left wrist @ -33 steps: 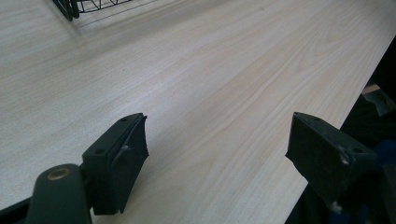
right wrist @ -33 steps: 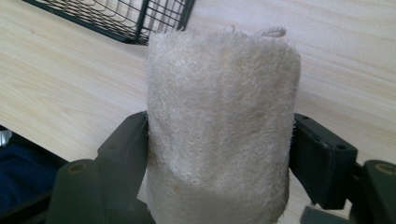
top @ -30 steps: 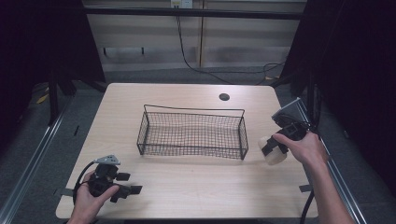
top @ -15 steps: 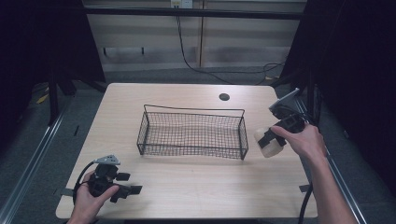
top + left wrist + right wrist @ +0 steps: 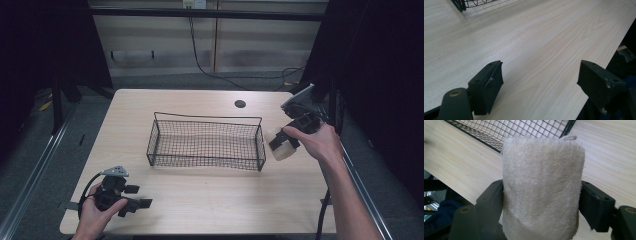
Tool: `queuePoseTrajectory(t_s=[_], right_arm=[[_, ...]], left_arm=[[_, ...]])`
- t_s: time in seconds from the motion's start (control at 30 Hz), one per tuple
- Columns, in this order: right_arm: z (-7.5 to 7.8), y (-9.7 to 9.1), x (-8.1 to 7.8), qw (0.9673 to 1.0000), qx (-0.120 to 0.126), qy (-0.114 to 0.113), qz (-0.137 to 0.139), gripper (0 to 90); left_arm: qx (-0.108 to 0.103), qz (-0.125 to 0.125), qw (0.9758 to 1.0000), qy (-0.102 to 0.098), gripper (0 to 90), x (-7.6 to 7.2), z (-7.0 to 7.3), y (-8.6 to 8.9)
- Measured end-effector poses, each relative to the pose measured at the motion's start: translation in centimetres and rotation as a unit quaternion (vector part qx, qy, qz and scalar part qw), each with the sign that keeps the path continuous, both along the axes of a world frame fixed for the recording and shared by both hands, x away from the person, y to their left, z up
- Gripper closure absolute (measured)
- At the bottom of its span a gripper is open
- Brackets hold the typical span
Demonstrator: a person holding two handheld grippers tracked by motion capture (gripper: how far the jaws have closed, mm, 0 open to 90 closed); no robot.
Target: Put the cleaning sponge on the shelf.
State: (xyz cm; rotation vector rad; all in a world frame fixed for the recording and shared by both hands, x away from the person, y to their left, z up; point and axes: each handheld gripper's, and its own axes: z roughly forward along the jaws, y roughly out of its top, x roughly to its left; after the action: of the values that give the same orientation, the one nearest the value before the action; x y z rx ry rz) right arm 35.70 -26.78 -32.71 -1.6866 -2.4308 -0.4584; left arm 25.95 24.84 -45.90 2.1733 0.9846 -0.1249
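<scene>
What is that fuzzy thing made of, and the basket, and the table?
The fuzzy roll looks like cream plush or terry cloth: short fluffy fibres stand up all over it. The basket looks like thin black-coated metal wire, woven into an open grid. The table looks like pale wood or a wood-look laminate, smooth and matte with grain lines.

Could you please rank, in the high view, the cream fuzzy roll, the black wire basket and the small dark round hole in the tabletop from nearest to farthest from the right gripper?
1. Cream fuzzy roll: clamped between the jaws of the right gripper, off the table's right side.
2. Black wire basket: its right end sits just left of the roll, mid-table.
3. Small dark round hole: near the far edge, beyond the basket.
</scene>
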Motion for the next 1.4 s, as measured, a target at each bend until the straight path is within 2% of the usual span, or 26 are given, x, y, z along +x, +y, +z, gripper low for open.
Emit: queuePoseTrajectory(t_s=[0.23, 0.43, 0.53, 0.73, 1.1, 1.4], right_arm=[[0.3, 1.8, 0.8, 0.9998, -0.016, 0.005, 0.005, 26.2], [0.8, 3.2, 1.5, 0.9998, -0.019, 0.000, 0.010, 26.1], [0.9, 3.9, 1.8, 0.9998, -0.020, -0.001, 0.005, 26.2], [0.4, 5.2, 2.8, 0.9992, -0.039, 0.010, -0.007, 26.1], [-0.2, 7.5, 3.7, 0.9987, -0.048, 0.014, -0.004, 26.1], [-1.4, 8.3, 4.3, 0.9986, -0.047, 0.012, -0.020, 26.0]], left_arm=[[-0.003, 0.003, 1.0000, 0.000, 19.8, 0.0, 0.0, 0.0], [-0.001, 0.001, 1.0000, 0.001, 19.8, 0.0, 0.1, 0.1], [-0.002, 0.001, 1.0000, 0.001, 19.8, 0.0, 0.1, 0.1], [-0.003, 0.002, 1.0000, 0.001, 19.8, 0.0, 0.1, 0.1], [-0.004, 0.004, 1.0000, 0.000, 19.8, 0.0, 0.1, 0.2], [-0.005, 0.004, 1.0000, 0.000, 19.8, 0.0, 0.1, 0.2]])
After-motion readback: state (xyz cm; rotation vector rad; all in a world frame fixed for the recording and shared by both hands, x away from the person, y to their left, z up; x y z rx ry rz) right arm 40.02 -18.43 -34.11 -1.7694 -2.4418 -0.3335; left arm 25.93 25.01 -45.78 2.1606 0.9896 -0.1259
